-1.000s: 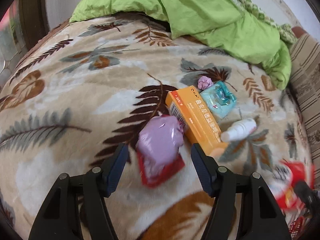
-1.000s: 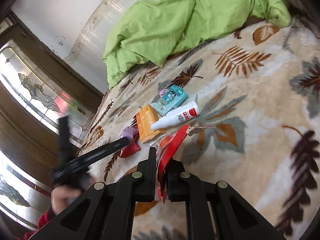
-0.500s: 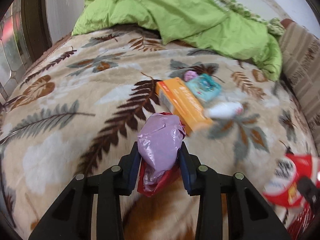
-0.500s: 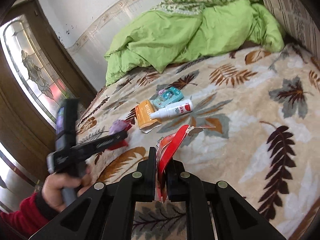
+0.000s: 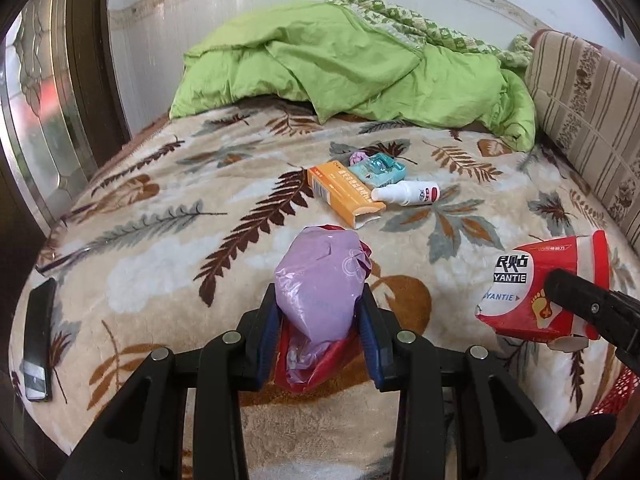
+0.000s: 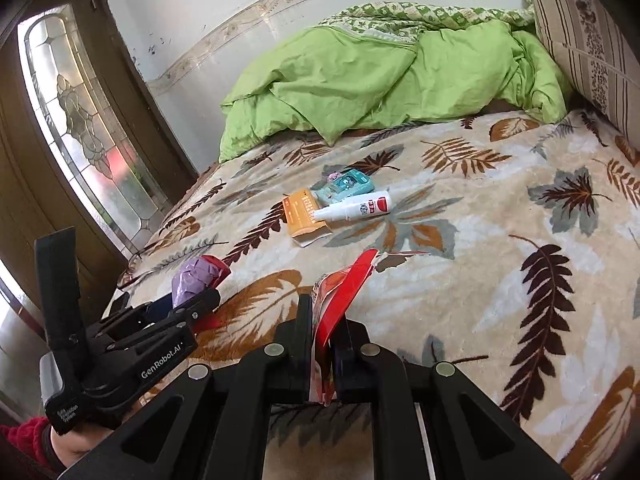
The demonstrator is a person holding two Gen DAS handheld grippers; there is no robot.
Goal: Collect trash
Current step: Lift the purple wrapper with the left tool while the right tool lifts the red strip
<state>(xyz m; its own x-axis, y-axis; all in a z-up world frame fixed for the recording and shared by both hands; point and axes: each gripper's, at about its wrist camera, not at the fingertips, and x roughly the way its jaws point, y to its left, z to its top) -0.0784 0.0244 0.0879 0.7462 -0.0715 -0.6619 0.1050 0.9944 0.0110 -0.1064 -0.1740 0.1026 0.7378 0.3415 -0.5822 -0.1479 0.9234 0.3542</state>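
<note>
My left gripper (image 5: 320, 320) is shut on a crumpled purple plastic bag (image 5: 320, 280) with a red wrapper (image 5: 316, 364) under it, lifted off the bed. It also shows in the right wrist view (image 6: 192, 280). My right gripper (image 6: 324, 320) is shut on a flattened red and white carton (image 6: 344, 288), seen at right in the left wrist view (image 5: 536, 280). On the leaf-patterned blanket (image 5: 160, 248) lie an orange box (image 5: 344, 192), a teal packet (image 5: 376, 170), a small pink wad (image 5: 358, 157) and a white spray bottle (image 5: 408, 193).
A green duvet (image 5: 352, 64) is heaped at the head of the bed. A striped cushion (image 5: 592, 96) stands at right. A black phone (image 5: 38, 336) lies near the bed's left edge. A glazed wooden door (image 6: 80, 128) is at left.
My left gripper closed on the purple bag and red wrapper, then lifted them back from the other items. My right gripper kept hold of the red carton and drew back too.
</note>
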